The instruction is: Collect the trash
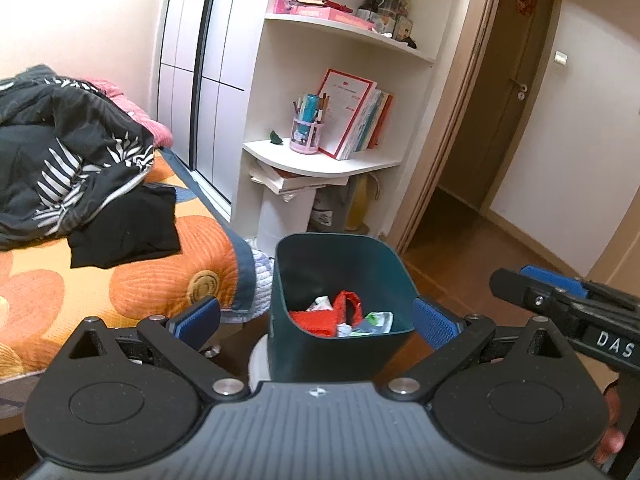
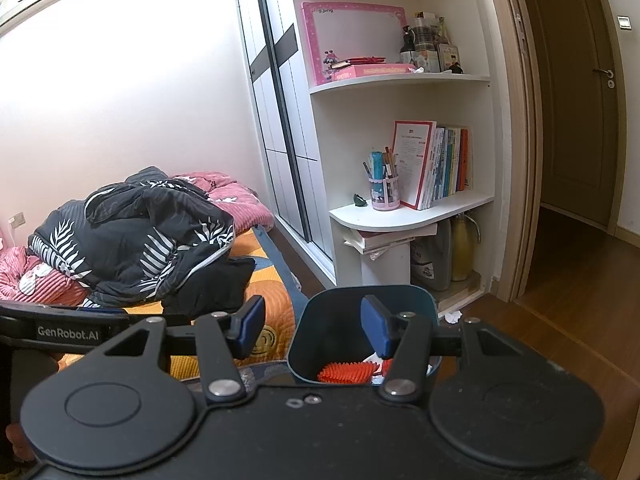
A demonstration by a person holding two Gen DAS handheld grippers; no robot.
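Trash lies in the bottom of a dark teal plastic bin, a tall container with rounded corners and smooth walls that stands on the wooden floor just beside the bed. Inside it a red knobbly piece sits among crumpled white and green wrappers; from the right wrist view the same red piece shows a spiky, ribbed texture. One small crumpled white scrap lies on the floor near the foot of the shelf unit.

The left gripper hangs over the near rim of the bin with its jaws spread wide, one ridged blue pad to each side of the bin, neither pressing on it. The right gripper also stands apart and empty: its left pad is over the bed's edge and the other over the bin's mouth.

A quilted cover with big orange flowers dresses the bed, topped by a rumpled black duvet with white leaf prints and a folded black garment. White curved shelves carry upright books and a lilac pen holder.
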